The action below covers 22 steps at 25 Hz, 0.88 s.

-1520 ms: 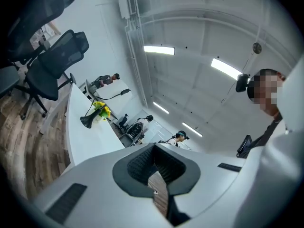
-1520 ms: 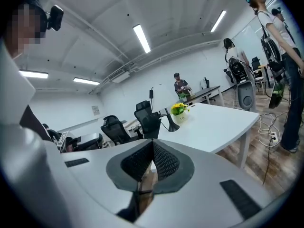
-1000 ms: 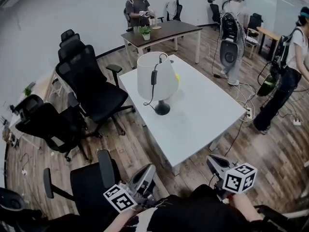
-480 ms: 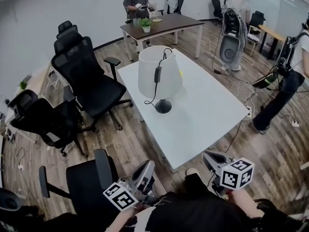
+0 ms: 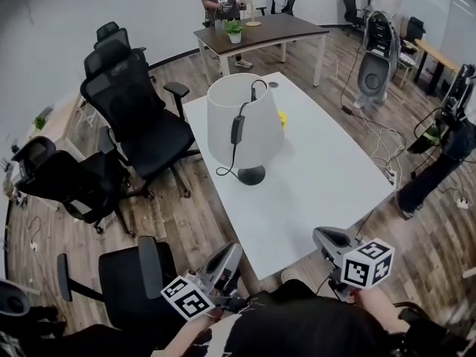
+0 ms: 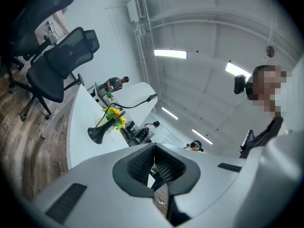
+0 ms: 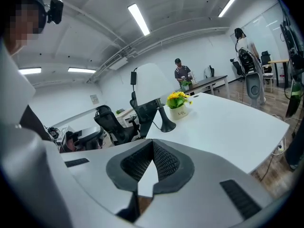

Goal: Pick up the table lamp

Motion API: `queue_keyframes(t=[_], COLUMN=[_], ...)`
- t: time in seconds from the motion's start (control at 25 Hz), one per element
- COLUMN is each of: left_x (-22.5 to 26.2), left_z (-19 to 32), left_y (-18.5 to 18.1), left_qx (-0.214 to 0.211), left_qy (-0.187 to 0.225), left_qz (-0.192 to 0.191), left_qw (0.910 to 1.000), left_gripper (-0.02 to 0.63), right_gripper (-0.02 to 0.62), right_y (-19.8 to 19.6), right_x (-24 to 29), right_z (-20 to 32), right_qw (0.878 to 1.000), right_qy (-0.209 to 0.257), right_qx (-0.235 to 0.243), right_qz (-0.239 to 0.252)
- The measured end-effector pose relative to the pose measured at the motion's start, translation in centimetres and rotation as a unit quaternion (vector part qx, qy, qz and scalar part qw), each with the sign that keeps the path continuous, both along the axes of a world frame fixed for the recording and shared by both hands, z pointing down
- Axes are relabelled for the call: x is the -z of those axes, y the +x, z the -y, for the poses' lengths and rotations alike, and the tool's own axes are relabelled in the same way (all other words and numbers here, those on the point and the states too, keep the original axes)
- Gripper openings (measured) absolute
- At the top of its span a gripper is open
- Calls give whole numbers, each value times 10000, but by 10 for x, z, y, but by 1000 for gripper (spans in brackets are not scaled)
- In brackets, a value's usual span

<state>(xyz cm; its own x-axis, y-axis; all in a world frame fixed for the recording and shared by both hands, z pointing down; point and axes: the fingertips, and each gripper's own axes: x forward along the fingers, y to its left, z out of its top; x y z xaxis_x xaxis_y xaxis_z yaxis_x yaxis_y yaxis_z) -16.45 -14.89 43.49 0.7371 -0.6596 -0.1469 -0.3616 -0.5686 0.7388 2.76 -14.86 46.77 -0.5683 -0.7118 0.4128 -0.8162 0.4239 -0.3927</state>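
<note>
The table lamp (image 5: 244,121) stands upright on the white table (image 5: 327,177): a white shade, a black foot (image 5: 251,175), and a black cord with a switch hanging down the shade. Behind it sits a small pot of yellow flowers (image 5: 281,117). My left gripper (image 5: 229,253) and right gripper (image 5: 326,236) are both shut and empty, short of the table's near edge and well apart from the lamp. The left gripper view shows the shut left gripper (image 6: 154,163) and the lamp's foot (image 6: 97,134) far ahead. In the right gripper view, the right gripper (image 7: 153,161) points over the tabletop at the lamp (image 7: 153,82) and flower pot (image 7: 179,109).
Black office chairs (image 5: 137,117) crowd the table's left side, and one chair (image 5: 137,288) stands close by my left gripper. A brown table (image 5: 260,32) with a potted plant stands at the back. Several people stand around the room. Cables (image 5: 387,155) lie on the floor at right.
Both grippers and the view have moved toward the white table; its near edge and the lamp now lie closer. Both pairs of jaws stay shut. The lamp has not moved.
</note>
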Motion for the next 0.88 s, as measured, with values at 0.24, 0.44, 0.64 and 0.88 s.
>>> queue_keyframes(t=[0.24, 0.44, 0.64, 0.88], left_x=[-7, -14, -7, -9], left_z=[46, 82, 119, 155], left_y=[27, 42, 56, 62], left_qx=[334, 591, 743, 885], left_qy=[-174, -230, -185, -438], left_qz=[-119, -3, -65, -617], left_qw=[9992, 9980, 9970, 9932], left_gripper=[15, 15, 17, 154], right_gripper=[15, 15, 15, 15], right_y=[48, 57, 60, 59], right_x=[-6, -18, -27, -35], right_z=[52, 90, 125, 163], right_qw=[10000, 9991, 9966, 9930], right_qy=[-37, -109, -192, -243], right_qx=[40, 382, 770, 1080], right_qz=[53, 118, 227, 407])
